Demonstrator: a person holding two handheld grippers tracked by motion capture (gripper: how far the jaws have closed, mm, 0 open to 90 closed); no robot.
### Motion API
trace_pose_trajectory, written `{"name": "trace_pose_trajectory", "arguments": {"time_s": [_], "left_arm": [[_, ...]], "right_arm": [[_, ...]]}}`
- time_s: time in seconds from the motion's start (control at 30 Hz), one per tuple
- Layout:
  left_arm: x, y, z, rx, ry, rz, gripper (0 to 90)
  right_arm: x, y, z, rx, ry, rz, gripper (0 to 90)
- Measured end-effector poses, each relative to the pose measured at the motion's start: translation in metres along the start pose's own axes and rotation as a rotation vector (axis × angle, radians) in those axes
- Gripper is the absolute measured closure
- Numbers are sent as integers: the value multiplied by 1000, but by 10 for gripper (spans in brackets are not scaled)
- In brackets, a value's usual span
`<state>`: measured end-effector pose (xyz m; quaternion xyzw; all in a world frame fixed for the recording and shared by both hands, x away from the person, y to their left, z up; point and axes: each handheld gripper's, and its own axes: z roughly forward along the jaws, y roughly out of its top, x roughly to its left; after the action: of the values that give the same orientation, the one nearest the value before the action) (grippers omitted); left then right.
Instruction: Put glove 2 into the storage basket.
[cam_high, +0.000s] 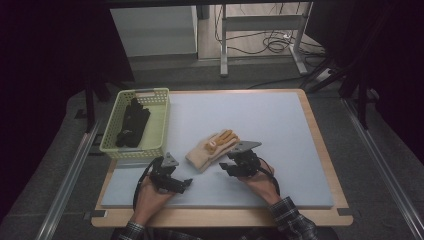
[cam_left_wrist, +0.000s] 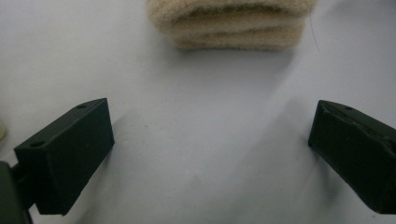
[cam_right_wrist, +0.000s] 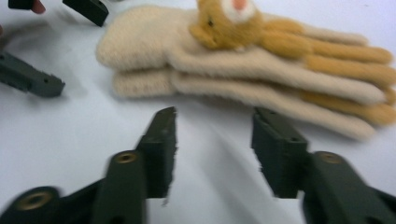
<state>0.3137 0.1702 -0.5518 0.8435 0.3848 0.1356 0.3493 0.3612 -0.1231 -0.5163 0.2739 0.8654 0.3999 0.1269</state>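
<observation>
A pair of cream knitted gloves (cam_high: 212, 147) lies stacked on the grey mat (cam_high: 270, 125); the top one has orange fingers and a small orange animal face. In the right gripper view the gloves (cam_right_wrist: 243, 70) lie just beyond my right gripper (cam_right_wrist: 214, 116), which is open with bare mat between its jaws. From above, the right gripper (cam_high: 226, 167) sits at the gloves' near right side. My left gripper (cam_high: 186, 183) rests at the near left, open wide and holding nothing. In its own view the left gripper (cam_left_wrist: 210, 112) faces the cuff end of the gloves (cam_left_wrist: 229, 23), a short way off.
A pale yellow-green plastic basket (cam_high: 162, 120) stands at the mat's far left corner with black gloves (cam_high: 131, 122) inside. The mat lies on a wooden table (cam_high: 320, 150). Desk legs and cables are on the floor beyond the table.
</observation>
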Motion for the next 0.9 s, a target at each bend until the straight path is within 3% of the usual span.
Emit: {"name": "trace_pose_trajectory", "arguments": {"time_s": [0.17,0.37,0.53,0.77,0.9], "left_arm": [[0,0,0,0,0,0,1],[0,0,0,1,0,-2,0],[0,0,0,3,0,-4,0],[0,1,0,7,-2,-3,1],[0,1,0,5,-3,-3,1]], "right_arm": [[-13,-10,-17,5,-15,17,277],[-31,-28,-39,24,-51,46,151],[-45,-47,-53,47,-112,53,108],[-63,-73,-66,64,-178,104,92],[-65,-77,-67,71,-190,107,84]]}}
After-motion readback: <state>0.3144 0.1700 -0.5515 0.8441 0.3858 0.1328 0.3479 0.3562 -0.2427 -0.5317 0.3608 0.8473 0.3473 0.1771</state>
